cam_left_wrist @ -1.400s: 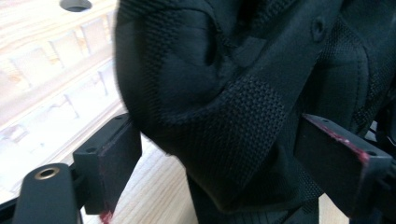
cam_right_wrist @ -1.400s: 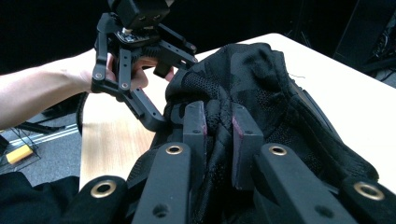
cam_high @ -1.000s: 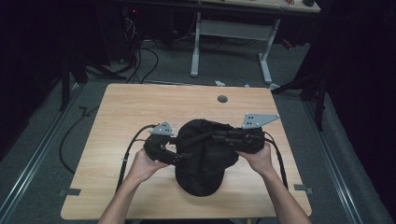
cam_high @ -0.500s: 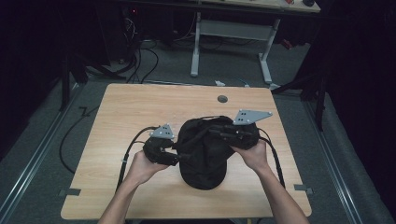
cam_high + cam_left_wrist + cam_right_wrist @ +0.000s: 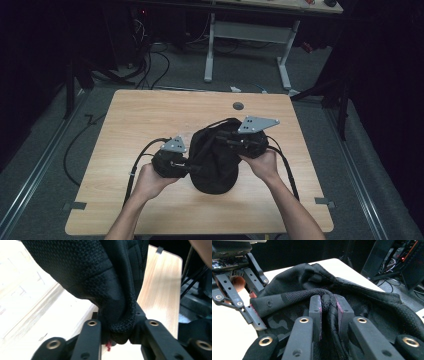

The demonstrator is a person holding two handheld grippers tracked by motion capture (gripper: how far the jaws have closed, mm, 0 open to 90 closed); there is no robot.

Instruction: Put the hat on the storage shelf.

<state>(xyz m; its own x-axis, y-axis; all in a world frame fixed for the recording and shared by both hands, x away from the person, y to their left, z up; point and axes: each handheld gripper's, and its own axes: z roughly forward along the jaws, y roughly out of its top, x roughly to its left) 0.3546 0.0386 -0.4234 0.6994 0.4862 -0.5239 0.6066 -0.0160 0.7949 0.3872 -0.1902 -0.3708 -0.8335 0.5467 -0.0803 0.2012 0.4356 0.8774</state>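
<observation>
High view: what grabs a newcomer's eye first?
The black mesh fabric cap heaped mid-table on the light wooden table, pinched from both sides. The left claw, jaws just closing, clamps its bunched edge; the right claw grips a rolled seam.

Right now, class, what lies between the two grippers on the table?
In the high view, the black cloth cap spans the stretch between the left gripper and the right gripper; both pinch it.

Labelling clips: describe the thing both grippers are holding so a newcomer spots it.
On the wooden table, near the front edge between the person's hands, lies a black mesh fabric bag. The left gripper and right gripper pinch its edges. It is the table's one soft item.
</observation>
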